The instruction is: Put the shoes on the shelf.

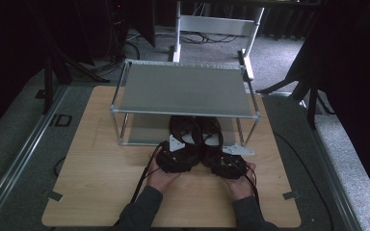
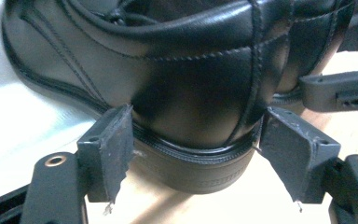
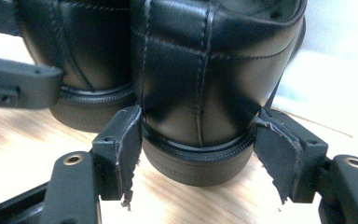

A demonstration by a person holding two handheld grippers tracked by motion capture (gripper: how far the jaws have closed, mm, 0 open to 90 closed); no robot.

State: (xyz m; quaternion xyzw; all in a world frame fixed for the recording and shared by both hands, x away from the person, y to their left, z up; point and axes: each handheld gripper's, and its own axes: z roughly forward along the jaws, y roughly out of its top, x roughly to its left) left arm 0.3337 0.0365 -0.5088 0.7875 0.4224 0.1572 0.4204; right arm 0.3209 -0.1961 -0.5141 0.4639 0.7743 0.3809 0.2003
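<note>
Two black leather shoes stand side by side, heels toward me, toes under the rack: the left shoe (image 1: 185,131) and the right shoe (image 1: 212,134). My left gripper (image 1: 182,148) reaches the left shoe's heel (image 2: 191,93); its two worn pads (image 2: 114,149) lie against the heel's sides just above the sole. My right gripper (image 1: 216,154) holds the right shoe's heel (image 3: 196,84) the same way, its pads (image 3: 126,144) touching both sides. Each gripper view shows the neighbouring shoe (image 3: 84,46) and the other gripper's jaw beside it.
A two-level metal rack (image 1: 183,89) stands at the back of the wooden table (image 1: 101,183); the shoes' toes rest on its pale lower shelf (image 1: 144,130). Thin rack posts (image 1: 123,129) flank the shoes. A white desk frame (image 1: 217,24) stands behind on the carpet.
</note>
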